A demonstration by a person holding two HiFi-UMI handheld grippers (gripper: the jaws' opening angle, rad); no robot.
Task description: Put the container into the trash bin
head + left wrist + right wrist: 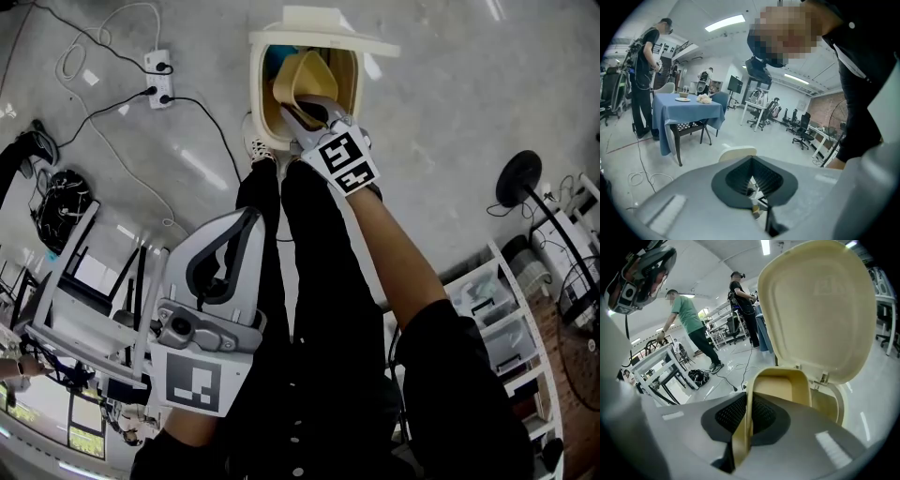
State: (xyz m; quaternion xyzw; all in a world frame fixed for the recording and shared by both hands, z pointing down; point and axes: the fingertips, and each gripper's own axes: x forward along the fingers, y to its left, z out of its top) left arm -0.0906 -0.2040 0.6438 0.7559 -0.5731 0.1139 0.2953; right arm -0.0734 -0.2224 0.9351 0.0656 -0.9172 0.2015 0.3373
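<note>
- Your right gripper [307, 114] has its jaws nearly together, pinched on one thin wall of the tan container [307, 77]. In the right gripper view that wall runs edge-on between the dark ribbed pads.
- The container sits tilted at the mouth of the cream trash bin [255, 98], and your gripper holds it by its near side. You cannot tell how deep it reaches into the bin.
- The bin's lid [328, 26] stands raised behind the opening. In the right gripper view it arches over the container.
- Something blue [277, 62] shows inside the bin, just beside the container.
- Your left gripper [247, 216] hangs low beside your left leg, well apart from the bin. Its jaws meet at the tips, and the left gripper view shows nothing between them.
- On the floor to the left of the bin lies a white power strip [159, 77] with black cables plugged into it.
</note>
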